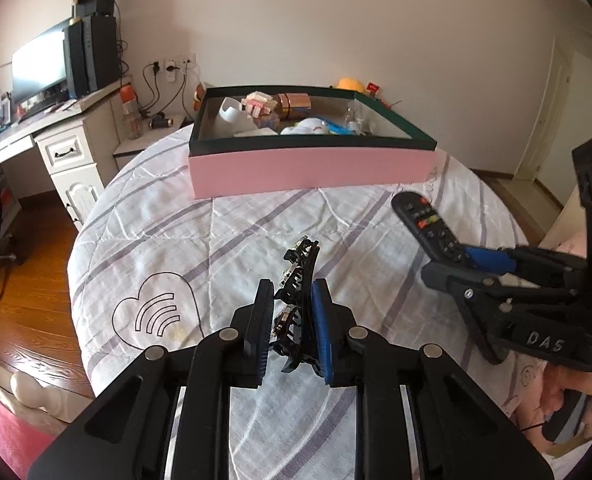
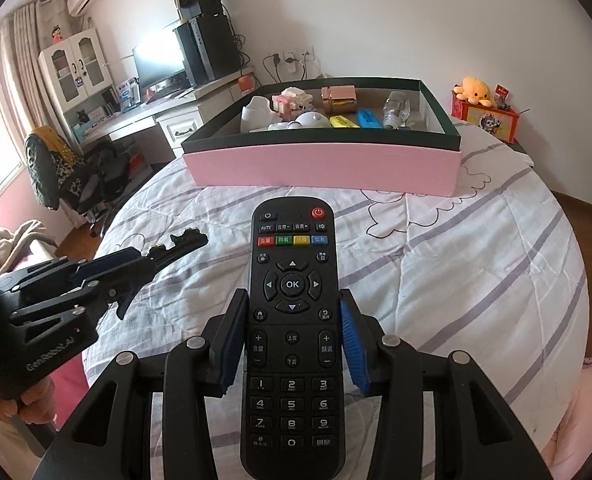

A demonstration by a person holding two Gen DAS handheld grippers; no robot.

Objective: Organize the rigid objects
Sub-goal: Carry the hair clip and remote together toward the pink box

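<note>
- The left gripper (image 1: pixel 293 330) is nearest to the left wrist camera; its two pads are pressed on a black hair clip (image 1: pixel 300 292) with small stones, which stands on its edge between them, and the far end of the clip sticks out beyond the fingertips, over the bedcover (image 1: pixel 167 240).
- The bedcover is white with pale purple stripes and has a drawn heart at the left side.
- Further back, in the middle of the bed, stands a pink box (image 1: pixel 308 168) with a dark green rim; inside it lie several small things, among them a white cup (image 1: pixel 231 114), a copper-coloured tin (image 1: pixel 293 102) and a clear bottle (image 2: pixel 396 110).
- At the right of the left wrist view, the right gripper (image 2: pixel 291 344) pinches a black remote control (image 2: pixel 291 320) by its two long sides; the remote points toward the box and its keys face up.
- A hand (image 1: pixel 568 396) holds the grip of the right gripper at the lower right edge.
- In the right wrist view a yellow plush octopus (image 2: pixel 474 90) sits on a red box (image 2: pixel 486 118), beyond the right end of the pink box.
</note>
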